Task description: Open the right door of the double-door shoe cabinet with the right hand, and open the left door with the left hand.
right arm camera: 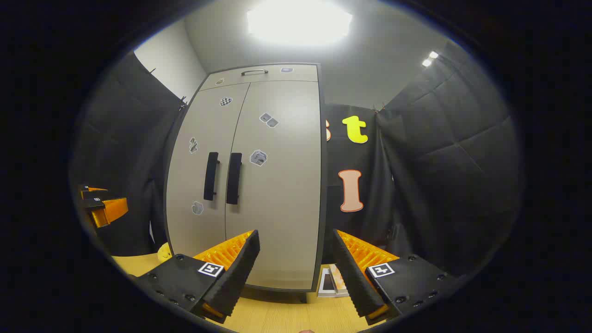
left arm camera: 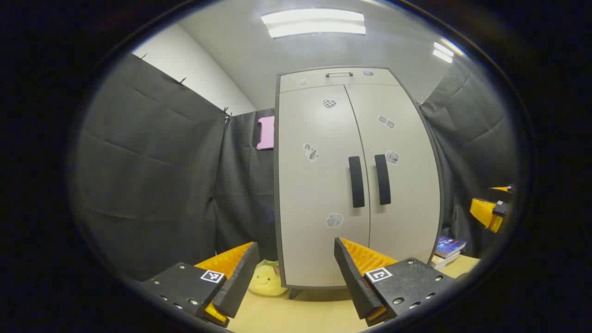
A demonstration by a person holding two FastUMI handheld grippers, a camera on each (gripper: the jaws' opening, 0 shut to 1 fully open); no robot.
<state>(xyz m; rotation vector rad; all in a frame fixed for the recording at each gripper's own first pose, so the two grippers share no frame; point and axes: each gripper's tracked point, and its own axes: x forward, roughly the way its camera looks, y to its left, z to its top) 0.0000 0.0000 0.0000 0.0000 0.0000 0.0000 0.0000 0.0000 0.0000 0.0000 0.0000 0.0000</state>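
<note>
Left tongs (left arm camera: 296, 273) spread, right tongs (right arm camera: 296, 268) spread, cabinet doors (left arm camera: 356, 175) closed

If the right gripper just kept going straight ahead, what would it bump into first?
Probably the cabinet's right door, low down near its outer edge, well below the right handle. The right gripper is open, and nothing shows in between, though depth is hard to judge.

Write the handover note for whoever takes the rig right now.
Left claw: open, holding nothing, short of the cabinet.
Right claw: open, holding nothing, also short of it.
Cabinet stands on the table. Left door and right door are both shut; the left handle and right handle sit side by side at the centre seam.
Done: nothing yet.
Left: right claw opens the right door, left claw opens the left door.
</note>
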